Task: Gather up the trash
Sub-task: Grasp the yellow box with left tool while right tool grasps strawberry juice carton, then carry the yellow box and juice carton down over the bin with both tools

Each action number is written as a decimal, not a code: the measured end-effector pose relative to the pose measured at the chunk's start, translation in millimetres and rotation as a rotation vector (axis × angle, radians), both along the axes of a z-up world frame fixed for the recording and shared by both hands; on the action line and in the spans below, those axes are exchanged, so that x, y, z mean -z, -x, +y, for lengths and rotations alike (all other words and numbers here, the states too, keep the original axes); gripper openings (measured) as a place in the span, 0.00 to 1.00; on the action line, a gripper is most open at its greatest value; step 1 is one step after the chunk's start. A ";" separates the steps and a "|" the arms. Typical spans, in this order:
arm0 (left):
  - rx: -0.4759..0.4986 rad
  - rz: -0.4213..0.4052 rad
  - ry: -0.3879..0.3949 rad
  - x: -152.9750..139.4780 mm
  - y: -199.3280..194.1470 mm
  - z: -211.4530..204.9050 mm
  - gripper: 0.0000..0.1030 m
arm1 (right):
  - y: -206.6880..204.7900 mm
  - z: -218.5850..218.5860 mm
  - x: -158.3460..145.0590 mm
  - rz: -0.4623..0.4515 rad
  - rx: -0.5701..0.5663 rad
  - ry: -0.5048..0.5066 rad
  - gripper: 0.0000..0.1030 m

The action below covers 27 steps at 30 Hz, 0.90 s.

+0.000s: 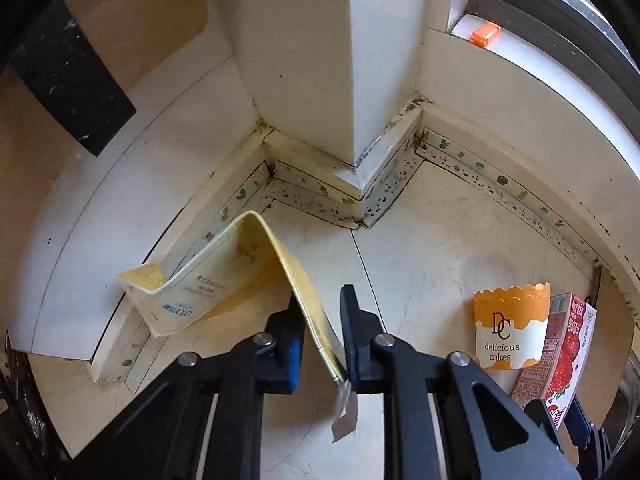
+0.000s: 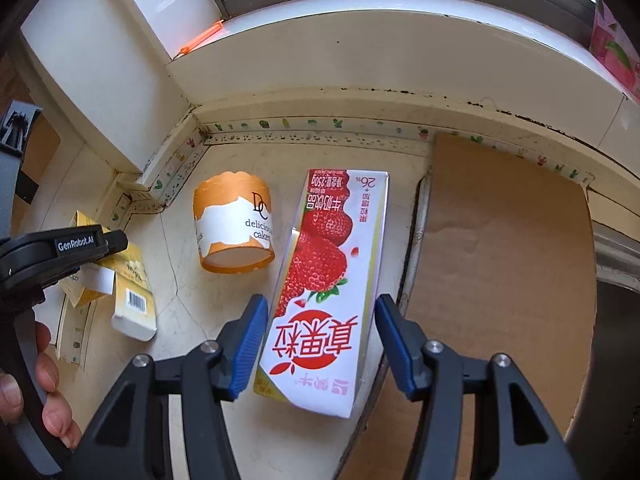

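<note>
Risk, left grip: the left gripper (image 1: 320,336) has only a thin edge of the flattened yellow box (image 1: 224,276) between its pads, low on the fold near the loose white tab (image 1: 345,412). I judge the cardboard could bend or slide out once lifted, since most of its weight hangs off to the far side.
Risk, right grip: the strawberry milk carton (image 2: 328,292) lies slanted between the right gripper (image 2: 318,344) fingers, its near end tipped off the counter edge. If the jaws squeeze it askew it may twist or pop free; an empty carton would also crush.
Left tool: nearly closed, pinching the box's edge; the pads press on the cardboard from both sides.
Right tool: about half open, fingers astride the carton's near half. The left pad (image 2: 249,344) looks to touch the carton's side; on the right a sliver of gap seems to remain, so I cannot say it is gripped.
Hand: a person's fingers (image 2: 48,384) wrap the left gripper's handle at the near left of the right wrist view.
Middle ground: the paper cake cup (image 2: 234,226) stands upside down on the counter (image 2: 192,320), between box and carton, touching neither, not yet collected.
Far: brown cardboard sheet (image 2: 500,240) beside the carton; orange object (image 1: 485,34) on the window sill.
</note>
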<state>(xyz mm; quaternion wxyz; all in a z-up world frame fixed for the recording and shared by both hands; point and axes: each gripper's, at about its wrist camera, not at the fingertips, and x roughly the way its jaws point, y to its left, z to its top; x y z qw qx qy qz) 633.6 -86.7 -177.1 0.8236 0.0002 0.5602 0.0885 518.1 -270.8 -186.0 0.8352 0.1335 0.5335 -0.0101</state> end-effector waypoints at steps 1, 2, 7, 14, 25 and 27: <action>0.007 -0.003 0.008 -1.2 4.4 -0.7 0.07 | -0.6 -0.2 0.8 -0.002 0.002 -0.005 0.53; 0.013 -0.006 0.012 -3.4 6.6 0.9 0.07 | 0.6 -1.1 0.9 -0.003 0.004 -0.013 0.53; 0.077 -0.028 0.047 -19.0 37.9 2.1 0.04 | 17.1 -4.4 -6.9 -0.035 0.027 -0.052 0.53; 0.186 -0.075 0.112 -47.6 107.0 14.0 0.04 | 62.9 6.2 -25.9 -0.066 0.038 -0.077 0.53; 0.327 -0.144 0.280 -78.6 235.9 69.1 0.03 | 160.9 38.3 -69.1 -0.134 0.039 -0.074 0.52; 0.359 -0.159 0.311 -85.7 261.6 81.0 0.03 | 184.7 46.6 -76.3 -0.150 0.040 -0.072 0.52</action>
